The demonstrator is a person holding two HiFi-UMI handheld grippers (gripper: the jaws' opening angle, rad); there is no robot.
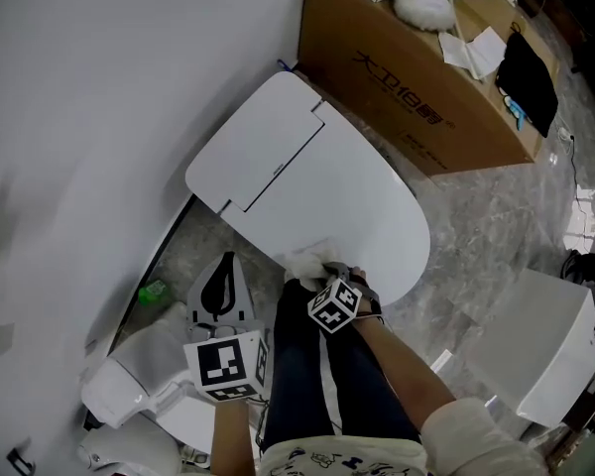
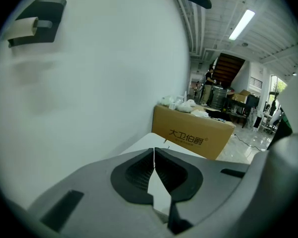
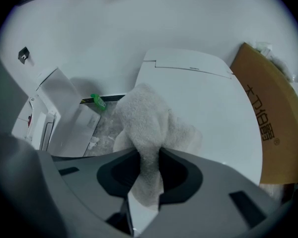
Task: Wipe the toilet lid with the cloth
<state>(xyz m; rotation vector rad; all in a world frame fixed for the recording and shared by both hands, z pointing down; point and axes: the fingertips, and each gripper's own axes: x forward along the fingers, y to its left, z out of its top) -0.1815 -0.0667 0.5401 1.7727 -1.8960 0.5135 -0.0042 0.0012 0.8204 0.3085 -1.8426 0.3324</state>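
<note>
Pinching white cloth [image 3: 145, 118] tight in right gripper [image 3: 149, 158], down at near edge of toilet lid [image 3: 208, 98]. Soft, light, floppy, probably slips loose easily; best to grab thick bunch. Nothing in left gripper [image 2: 154, 157], jaws pressed together

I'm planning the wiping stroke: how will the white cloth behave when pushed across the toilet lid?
Probably floppy: the cloth droops and bunches beyond the right gripper, so it will likely fold rather than push flat. Its fluffy pile looks light and should drag softly on the smooth toilet lid.
</note>
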